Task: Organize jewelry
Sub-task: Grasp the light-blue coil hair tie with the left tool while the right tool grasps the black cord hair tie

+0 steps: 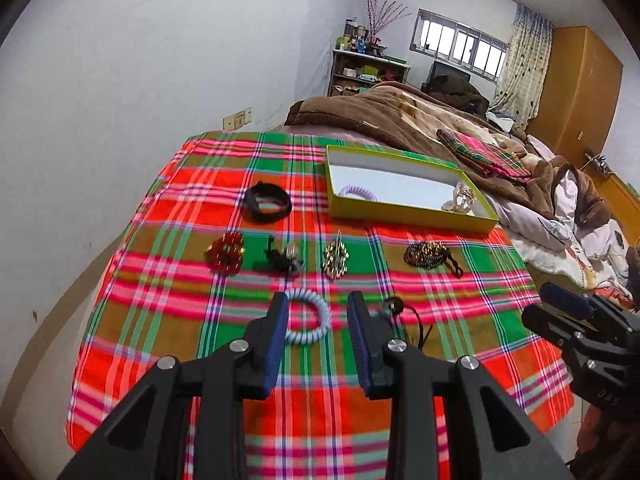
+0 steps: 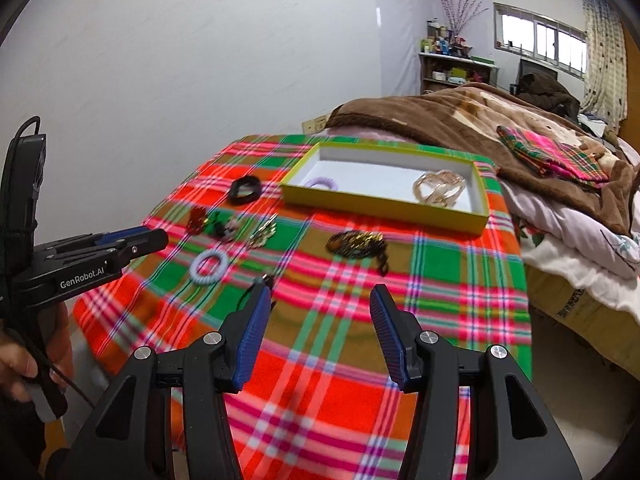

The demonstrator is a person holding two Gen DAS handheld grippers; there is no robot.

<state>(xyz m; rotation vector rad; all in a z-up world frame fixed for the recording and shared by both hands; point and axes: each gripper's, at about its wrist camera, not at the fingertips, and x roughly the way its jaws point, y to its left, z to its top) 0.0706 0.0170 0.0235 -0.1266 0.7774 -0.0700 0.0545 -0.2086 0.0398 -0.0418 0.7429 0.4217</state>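
Note:
A yellow-green box (image 1: 404, 213) (image 2: 380, 205) at the back of the plaid cloth holds a purple coil tie (image 1: 357, 193) (image 2: 321, 182) and a clear gold piece (image 1: 460, 199) (image 2: 439, 188). On the cloth lie a black hair band (image 1: 267, 202), a red flower piece (image 1: 225, 255), a black clip (image 1: 281, 261), a gold clip (image 1: 335, 259), a dark beaded bracelet (image 1: 427, 255) (image 2: 357, 243), a black cord (image 1: 404, 314) and a pale blue coil tie (image 1: 306, 316) (image 2: 209, 267). My left gripper (image 1: 318, 304) is open, above the pale blue tie. My right gripper (image 2: 318, 300) is open and empty over the cloth.
The plaid cloth (image 1: 280, 412) covers a small table beside a bed with a brown blanket (image 1: 380, 116) and a folded plaid cloth (image 1: 484, 154). A white wall is at the left. A shelf (image 1: 366, 68) and a wooden wardrobe (image 1: 576, 92) stand at the back.

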